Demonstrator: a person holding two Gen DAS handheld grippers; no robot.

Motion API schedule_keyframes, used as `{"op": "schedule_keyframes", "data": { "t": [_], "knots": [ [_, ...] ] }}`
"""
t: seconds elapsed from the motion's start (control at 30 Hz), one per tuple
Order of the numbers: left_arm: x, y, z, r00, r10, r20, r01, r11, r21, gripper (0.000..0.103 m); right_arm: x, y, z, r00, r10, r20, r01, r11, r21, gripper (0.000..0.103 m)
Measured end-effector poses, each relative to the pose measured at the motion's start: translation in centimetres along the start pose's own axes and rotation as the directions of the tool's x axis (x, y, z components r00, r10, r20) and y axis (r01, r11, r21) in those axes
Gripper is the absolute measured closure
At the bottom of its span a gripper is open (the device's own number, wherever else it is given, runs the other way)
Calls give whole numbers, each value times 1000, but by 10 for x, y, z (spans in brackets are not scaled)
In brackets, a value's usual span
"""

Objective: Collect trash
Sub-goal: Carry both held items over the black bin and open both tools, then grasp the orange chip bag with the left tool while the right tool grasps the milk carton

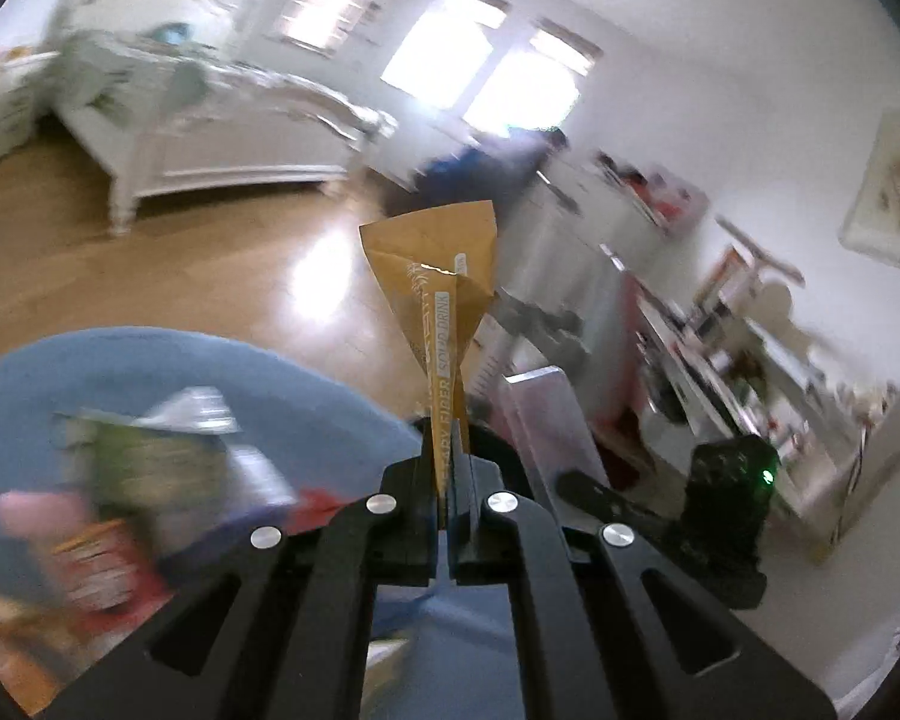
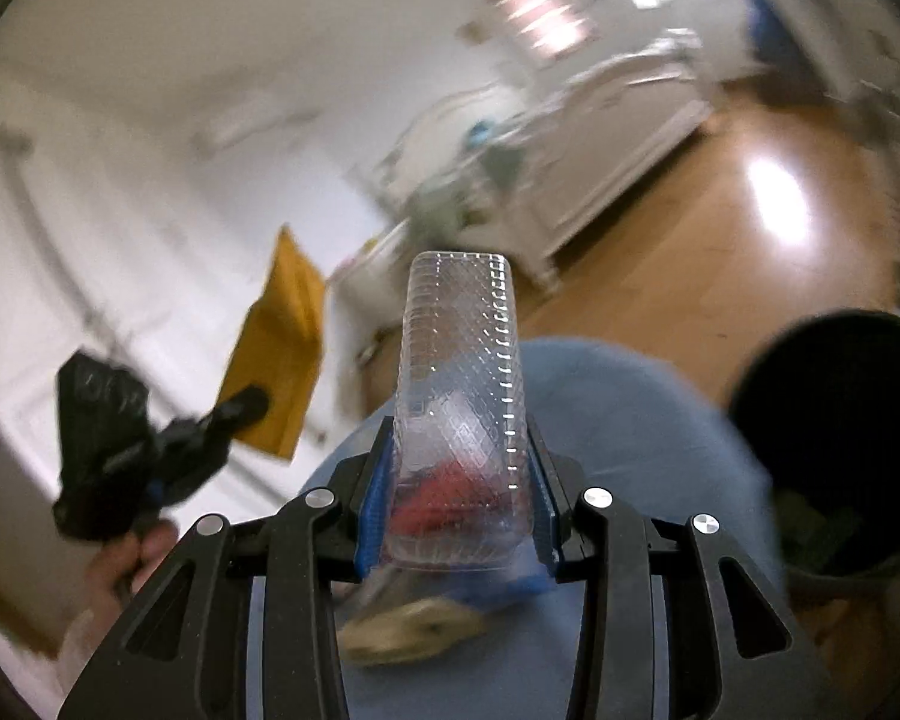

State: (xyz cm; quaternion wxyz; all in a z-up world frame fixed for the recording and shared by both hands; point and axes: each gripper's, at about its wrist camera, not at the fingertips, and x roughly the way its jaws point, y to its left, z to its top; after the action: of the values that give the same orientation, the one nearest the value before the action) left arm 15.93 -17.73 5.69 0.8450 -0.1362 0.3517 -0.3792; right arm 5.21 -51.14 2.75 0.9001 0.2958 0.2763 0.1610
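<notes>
My left gripper (image 1: 450, 474) is shut on a yellow drink-powder sachet (image 1: 444, 288), which stands up from the fingertips above a round blue table (image 1: 306, 408). The same sachet (image 2: 279, 360) and the left gripper (image 2: 150, 438) show at the left of the right wrist view. My right gripper (image 2: 459, 492) is shut on a clear patterned plastic cup (image 2: 459, 384), held above the blue table (image 2: 630, 420). Blurred wrappers (image 1: 132, 480) lie on the table at lower left. A dark bin (image 2: 840, 438) with trash inside stands at the right.
A white bed (image 1: 210, 120) stands at the back left on a wooden floor (image 1: 210, 276). A cluttered white shelf unit (image 1: 720, 348) runs along the right wall. A crumpled pale scrap (image 2: 414, 630) lies on the table under the right gripper.
</notes>
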Motion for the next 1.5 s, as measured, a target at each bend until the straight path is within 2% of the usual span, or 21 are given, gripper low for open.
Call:
{"op": "schedule_keyframes", "data": {
  "t": [0.1,0.2,0.3,0.4,0.63,0.73,0.77,0.8,0.83,0.87,0.9,0.97,1.07,1.13,1.27,1.4,1.5],
  "knots": [
    [61,-29,-2,995,-56,-81,60,997,40,100,-13,-58,8,993,-108,37,104,989,106,64],
    [125,-47,-8,981,-80,-177,91,994,58,100,-18,-116,8,985,-172,28,160,958,236,64],
    [181,-54,-19,961,-83,-264,102,993,61,100,-16,-158,4,979,-203,6,191,930,315,64],
    [215,-56,-33,942,-82,-325,102,994,43,100,-12,-186,0,976,-217,-15,208,912,354,63],
    [245,-51,-49,923,-48,-383,70,997,43,99,5,-206,-2,975,-216,-42,216,902,373,61],
    [252,-57,-48,922,-6,-388,35,997,69,94,6,-210,-2,974,-219,-54,223,898,379,57],
    [252,-56,-47,921,12,-390,19,997,77,90,5,-210,-1,973,-224,-55,228,896,382,50],
    [251,-56,-46,922,37,-385,-5,996,84,71,5,-215,3,971,-233,-53,235,892,386,38],
    [247,-54,-45,925,46,-378,-16,996,83,42,5,-216,4,970,-240,-45,239,889,391,32],
    [241,-54,-43,931,44,-362,-18,997,74,31,1,-213,4,970,-242,-30,234,890,392,28],
    [229,-54,-39,947,32,-320,-12,998,64,24,-1,-210,4,970,-241,-26,232,893,386,28],
    [212,-59,-34,960,31,-277,-12,998,70,23,-4,-198,6,970,-243,-24,236,904,357,28],
    [174,-58,-28,971,6,-238,8,998,59,21,-5,-175,10,973,-230,-15,224,927,302,28],
    [143,-52,-28,980,16,-201,-5,999,54,17,-1,-141,16,979,-206,-13,203,954,222,28],
    [73,-30,-32,989,80,-125,-74,996,51,17,19,-67,25,989,-142,-48,143,989,34,28],
    [11,5,-42,984,164,-74,-162,986,31,16,57,18,20,986,-49,-161,23,987,-159,28],
    [-37,37,-53,966,253,-47,-252,967,26,16,87,73,6,973,-41,-229,-33,950,-310,25]
  ]
}}
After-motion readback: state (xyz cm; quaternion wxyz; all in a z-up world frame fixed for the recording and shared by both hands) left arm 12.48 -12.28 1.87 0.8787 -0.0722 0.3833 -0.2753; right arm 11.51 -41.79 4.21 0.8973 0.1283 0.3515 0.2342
